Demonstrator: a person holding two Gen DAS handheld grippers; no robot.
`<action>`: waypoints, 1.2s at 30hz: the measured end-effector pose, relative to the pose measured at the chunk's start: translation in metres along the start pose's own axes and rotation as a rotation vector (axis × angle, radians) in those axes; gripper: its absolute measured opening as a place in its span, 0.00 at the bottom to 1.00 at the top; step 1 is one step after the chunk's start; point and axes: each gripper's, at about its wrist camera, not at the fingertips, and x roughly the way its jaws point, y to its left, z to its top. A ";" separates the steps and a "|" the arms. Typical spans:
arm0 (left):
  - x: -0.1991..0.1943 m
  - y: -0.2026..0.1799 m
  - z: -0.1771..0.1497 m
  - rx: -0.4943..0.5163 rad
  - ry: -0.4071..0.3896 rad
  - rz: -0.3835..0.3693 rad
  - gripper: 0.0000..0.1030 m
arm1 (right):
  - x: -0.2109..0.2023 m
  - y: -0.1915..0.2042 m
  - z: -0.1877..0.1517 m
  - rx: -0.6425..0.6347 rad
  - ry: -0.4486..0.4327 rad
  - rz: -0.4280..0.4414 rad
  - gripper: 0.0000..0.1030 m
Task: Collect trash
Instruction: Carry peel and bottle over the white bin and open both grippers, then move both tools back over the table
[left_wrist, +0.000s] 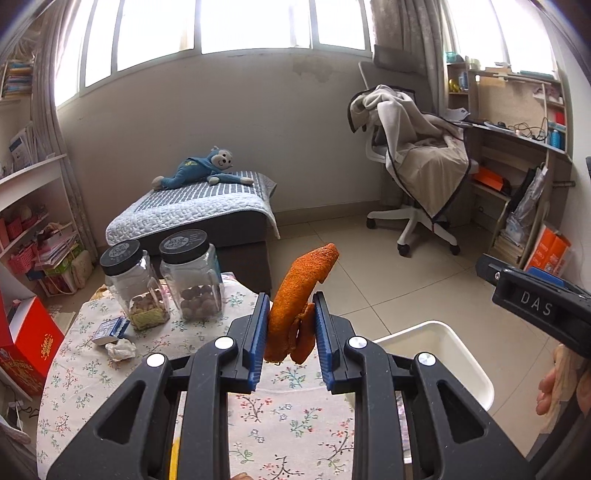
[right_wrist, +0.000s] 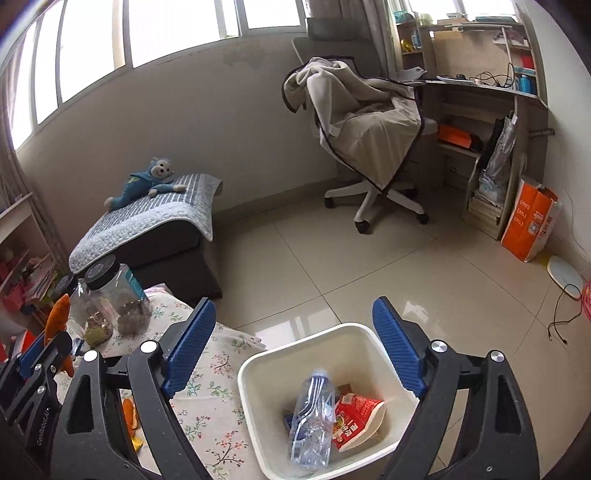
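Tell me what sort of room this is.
Most likely a bedroom that doubles as a study: a quilt-covered daybed with a plush monkey, a desk with shelves, and a blanket-draped office chair.

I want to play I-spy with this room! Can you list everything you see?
Orange peel: one, orange, between the left pads.
Jars: two, clear, black lids, on the table.
Crumpled tissue: one, white, on the table.
Table: one, flowery cloth.
Bin: one, white, beside the table.
Bottle: one, clear, in the bin.
Wrapper: one, red, in the bin.
Toy monkey: one, blue, on the bed.
Chair: one, white, blanket-draped.
Left gripper: shut on the peel.
Right gripper: open, above the bin.
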 end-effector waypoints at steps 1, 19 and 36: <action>0.003 -0.006 0.000 -0.003 0.008 -0.013 0.24 | 0.000 -0.006 0.002 0.011 -0.003 -0.012 0.82; 0.044 -0.107 -0.004 -0.001 0.157 -0.169 0.41 | -0.007 -0.093 0.016 0.151 -0.045 -0.173 0.93; 0.024 -0.087 0.001 -0.004 0.088 -0.037 0.89 | -0.006 -0.073 0.001 -0.023 -0.004 -0.251 0.93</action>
